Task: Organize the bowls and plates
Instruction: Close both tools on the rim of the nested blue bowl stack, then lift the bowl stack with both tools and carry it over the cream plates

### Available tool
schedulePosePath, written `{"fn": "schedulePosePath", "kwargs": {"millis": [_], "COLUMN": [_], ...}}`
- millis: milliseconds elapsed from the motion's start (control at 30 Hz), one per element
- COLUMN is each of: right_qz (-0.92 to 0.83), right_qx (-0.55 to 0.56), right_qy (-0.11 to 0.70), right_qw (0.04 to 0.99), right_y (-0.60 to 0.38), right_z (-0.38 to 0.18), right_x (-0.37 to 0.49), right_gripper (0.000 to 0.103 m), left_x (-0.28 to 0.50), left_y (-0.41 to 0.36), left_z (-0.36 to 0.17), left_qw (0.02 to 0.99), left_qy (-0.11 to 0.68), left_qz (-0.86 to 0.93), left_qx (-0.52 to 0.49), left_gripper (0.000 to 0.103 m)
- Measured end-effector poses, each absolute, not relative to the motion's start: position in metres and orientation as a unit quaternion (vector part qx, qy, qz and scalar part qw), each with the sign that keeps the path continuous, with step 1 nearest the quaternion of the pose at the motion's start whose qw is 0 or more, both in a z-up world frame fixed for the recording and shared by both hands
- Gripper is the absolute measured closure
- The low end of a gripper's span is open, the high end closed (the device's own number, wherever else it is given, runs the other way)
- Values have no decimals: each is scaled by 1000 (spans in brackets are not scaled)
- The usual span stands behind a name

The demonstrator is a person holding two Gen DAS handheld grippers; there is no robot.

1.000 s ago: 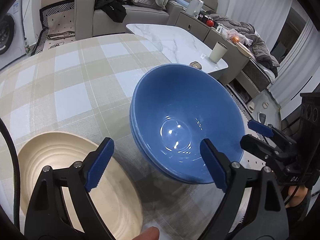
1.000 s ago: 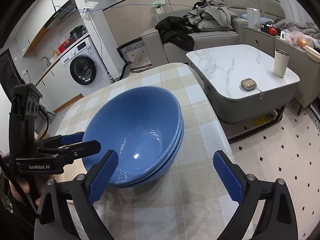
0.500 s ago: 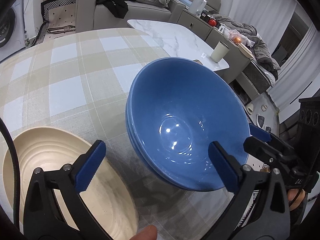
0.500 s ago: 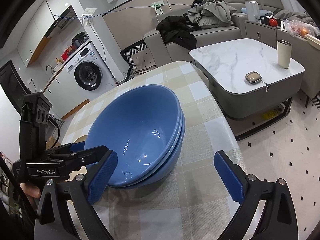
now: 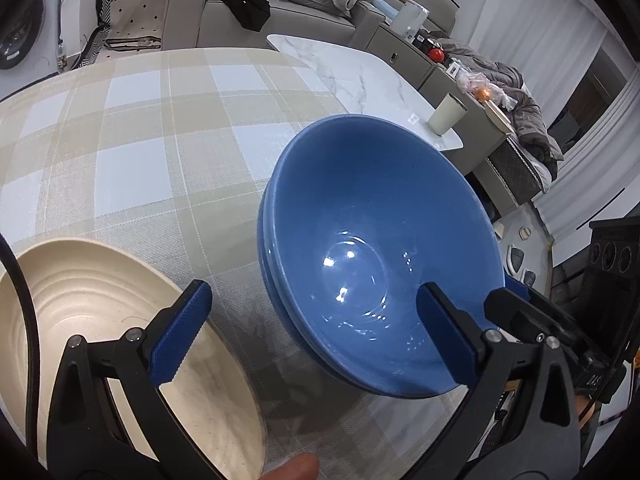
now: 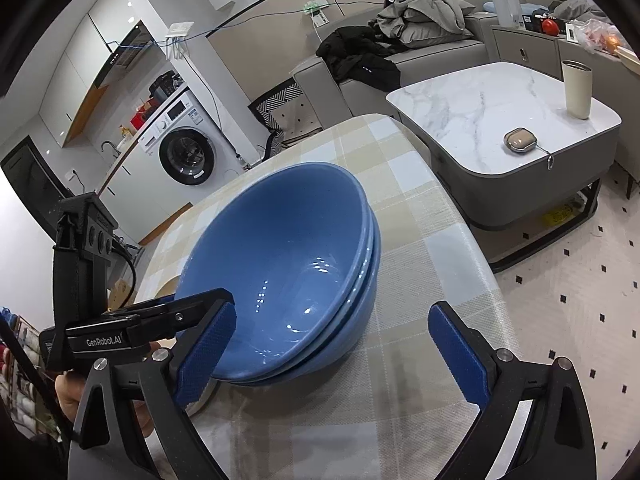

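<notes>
Bowls [image 5: 372, 248] stacked | between both hand-held grippers | left [image 5: 312, 336] wide, right [image 6: 332, 344] wide

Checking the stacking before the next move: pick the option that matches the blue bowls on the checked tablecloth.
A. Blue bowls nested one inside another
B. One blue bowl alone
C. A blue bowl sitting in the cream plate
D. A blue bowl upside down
A: the blue bowls show layered rims one under another along the side, upright on the checked tablecloth, apart from the cream plate.
</notes>
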State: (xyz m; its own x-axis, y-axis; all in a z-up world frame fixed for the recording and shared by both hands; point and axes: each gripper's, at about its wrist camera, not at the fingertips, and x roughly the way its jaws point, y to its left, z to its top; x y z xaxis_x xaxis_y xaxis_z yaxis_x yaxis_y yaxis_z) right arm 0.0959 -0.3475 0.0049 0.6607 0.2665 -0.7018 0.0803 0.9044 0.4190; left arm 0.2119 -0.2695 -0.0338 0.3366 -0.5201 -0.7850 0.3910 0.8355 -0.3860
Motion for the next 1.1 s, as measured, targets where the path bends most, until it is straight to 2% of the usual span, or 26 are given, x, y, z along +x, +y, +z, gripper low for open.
{"fn": "schedulePosePath", "kwargs": {"millis": [67,100,133,233,433,600,1100], "right_qz": [60,62,65,70,69,57,43], "right_qx": [216,217,218,220,202,192,152], "right_qy": [408,409,413,412,405,405,400], "right_qw": [885,884,882,881,889,892,903], "right_y": [-347,-347,-347,-346,-342,-343,-334], "right_z": [5,5,4,4,9,8,12], "right_x": [96,97,98,98,94,93,93], "right_gripper": [12,21,27,29,42,52,53], "left_x": [213,213,212,211,208,208,200], "left_y": [-271,-272,-272,-277,-275,-276,-275], "left_z": [-34,-34,-34,-36,-36,-37,-38], "left_qw": [814,812,812,810,817,820,826], "left_qy": [503,504,506,507,502,500,495], "left_qz": [-283,-286,-286,-292,-280,-276,-269], "left_qx": [-68,-66,-61,-48,-47,-39,-28], "left_gripper": [16,21,31,46,57,61,61]}}
